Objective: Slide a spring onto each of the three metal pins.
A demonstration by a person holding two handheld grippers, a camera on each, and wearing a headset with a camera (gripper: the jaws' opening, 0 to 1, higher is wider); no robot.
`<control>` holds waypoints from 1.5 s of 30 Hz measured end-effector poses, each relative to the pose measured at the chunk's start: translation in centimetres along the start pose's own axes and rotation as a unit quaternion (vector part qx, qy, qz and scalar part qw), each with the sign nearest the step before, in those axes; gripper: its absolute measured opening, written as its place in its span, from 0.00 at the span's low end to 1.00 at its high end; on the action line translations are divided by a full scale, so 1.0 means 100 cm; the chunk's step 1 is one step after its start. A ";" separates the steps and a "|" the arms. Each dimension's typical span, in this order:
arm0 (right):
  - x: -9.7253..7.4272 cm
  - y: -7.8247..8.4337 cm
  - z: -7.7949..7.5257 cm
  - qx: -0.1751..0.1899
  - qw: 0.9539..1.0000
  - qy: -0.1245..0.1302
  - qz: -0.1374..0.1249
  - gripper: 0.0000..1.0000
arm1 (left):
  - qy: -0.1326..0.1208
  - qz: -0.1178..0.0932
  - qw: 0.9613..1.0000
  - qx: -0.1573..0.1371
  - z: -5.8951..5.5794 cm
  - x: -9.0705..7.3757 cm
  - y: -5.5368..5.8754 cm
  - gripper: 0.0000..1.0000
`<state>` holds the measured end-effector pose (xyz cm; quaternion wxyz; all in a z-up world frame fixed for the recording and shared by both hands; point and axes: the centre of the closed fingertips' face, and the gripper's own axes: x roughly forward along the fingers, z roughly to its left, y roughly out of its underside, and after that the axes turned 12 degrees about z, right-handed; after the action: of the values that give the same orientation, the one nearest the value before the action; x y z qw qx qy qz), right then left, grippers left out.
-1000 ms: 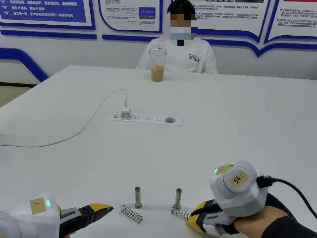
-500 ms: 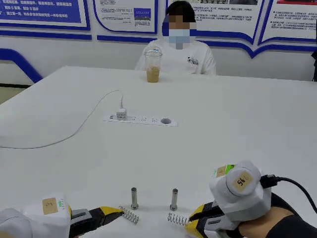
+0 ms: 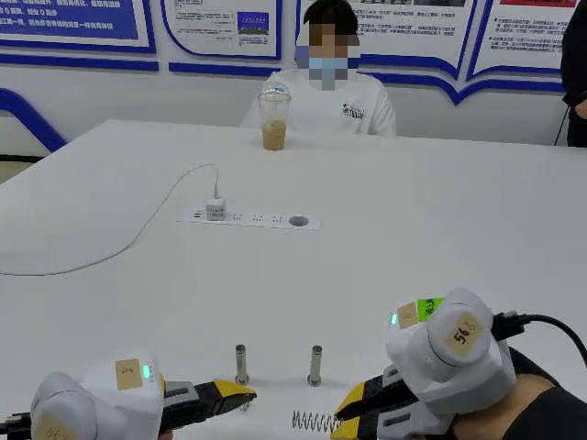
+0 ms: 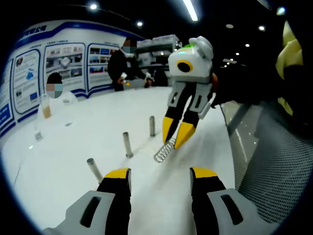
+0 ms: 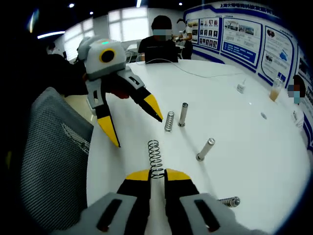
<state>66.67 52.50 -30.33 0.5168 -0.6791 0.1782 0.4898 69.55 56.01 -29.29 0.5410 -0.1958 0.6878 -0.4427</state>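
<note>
We see our right gripper [image 5: 152, 175] clenched on the near end of the held spring [image 5: 155, 157]. Its coils run out from the tips toward 12 o'clock, with the white table [image 5: 230, 122] beneath. Our left gripper [image 4: 160, 174] is released, its jaws spread wide with nothing between them.

In the right gripper view the left gripper stands at 11 o'clock of the held spring. Just off its upper tip a loose spring [image 5: 169, 121] lies right beside the first pin [image 5: 183, 114]. The second pin [image 5: 205, 149] stands at 3 o'clock of the held spring, apart from it. The third pin [image 5: 230, 201], at 4 o'clock, seems to carry coils round its shaft, though we cannot be sure.

In the head view two pins stand upright between the grippers, and the held spring lies level at 6 o'clock of the right-hand one. Beyond, toward 12 o'clock, we see a power strip [image 3: 248, 219] with a white charger [image 3: 215, 209] plugged in. Farther off, a plastic cup [image 3: 272, 119] of brown drink stands before a seated person [image 3: 321, 103].
</note>
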 end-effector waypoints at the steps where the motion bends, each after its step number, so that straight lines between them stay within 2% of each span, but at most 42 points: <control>1: 0.000 -0.001 0.002 -0.007 1.000 -0.003 -0.002 0.12 | 0.002 0.001 1.000 0.004 -0.001 0.001 0.000 0.48; 6: -0.001 -0.004 0.012 -0.027 0.999 -0.019 -0.003 0.12 | 0.012 0.003 1.000 0.017 -0.009 0.003 0.000 0.43; 16: 0.000 -0.007 0.029 -0.074 0.996 -0.046 -0.002 0.12 | 0.036 0.004 0.998 0.055 -0.025 0.009 -0.006 0.27; 23: -0.001 -0.006 0.031 -0.078 0.996 -0.050 -0.001 0.12 | 0.045 0.012 0.996 0.076 -0.033 0.012 -0.003 0.18; 35: -0.007 -0.009 0.033 -0.081 0.995 -0.053 -0.003 0.12 | 0.040 0.009 0.995 0.089 -0.032 0.011 -0.003 0.12; 40: -0.012 -0.014 0.035 -0.083 0.995 -0.053 -0.008 0.12 | 0.039 0.009 0.995 0.089 -0.032 0.011 -0.003 0.11; 45: -0.020 -0.026 0.039 -0.084 0.995 -0.055 -0.027 0.12 | 0.041 0.012 0.995 0.089 -0.033 0.011 -0.001 0.11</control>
<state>65.86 56.41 -27.22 0.4801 -0.6968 0.0894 0.5253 66.15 56.44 -29.79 0.5331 -0.1208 0.6696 -0.5029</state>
